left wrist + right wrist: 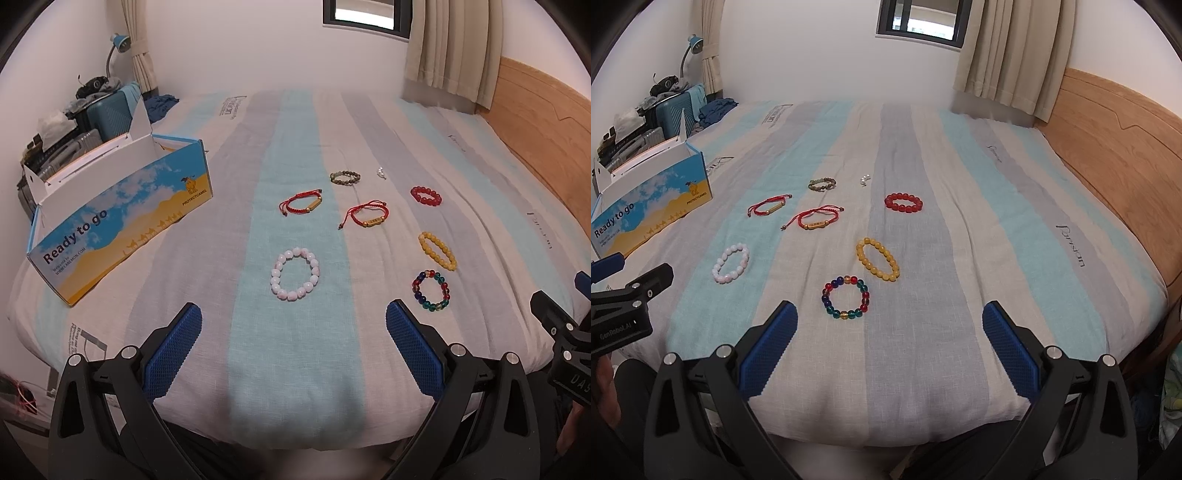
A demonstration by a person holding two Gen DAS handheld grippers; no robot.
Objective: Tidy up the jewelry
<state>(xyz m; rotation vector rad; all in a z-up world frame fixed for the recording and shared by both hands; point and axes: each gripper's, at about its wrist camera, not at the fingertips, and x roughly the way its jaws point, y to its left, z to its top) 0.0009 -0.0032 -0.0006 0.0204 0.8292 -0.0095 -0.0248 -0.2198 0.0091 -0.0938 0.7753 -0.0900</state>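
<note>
Several bracelets lie spread on a striped bed. A pink-white bead bracelet (295,274) (730,263) lies just ahead of my left gripper (293,317). A multicolour bead bracelet (846,297) (431,291) lies just ahead of my right gripper (889,314). Beyond lie a yellow bracelet (877,259), a red bead bracelet (903,202), two red cord bracelets (814,220) (768,207), a dark green bracelet (822,183) and a small white piece (864,180). Both grippers are open and empty, above the bed's near edge. An open cardboard box (122,218) (650,206) stands at the left.
A wooden headboard (1119,155) runs along the right. Curtains (1008,55) hang at the far wall. Suitcases, clothes and a lamp (92,107) crowd the far left corner beyond the box.
</note>
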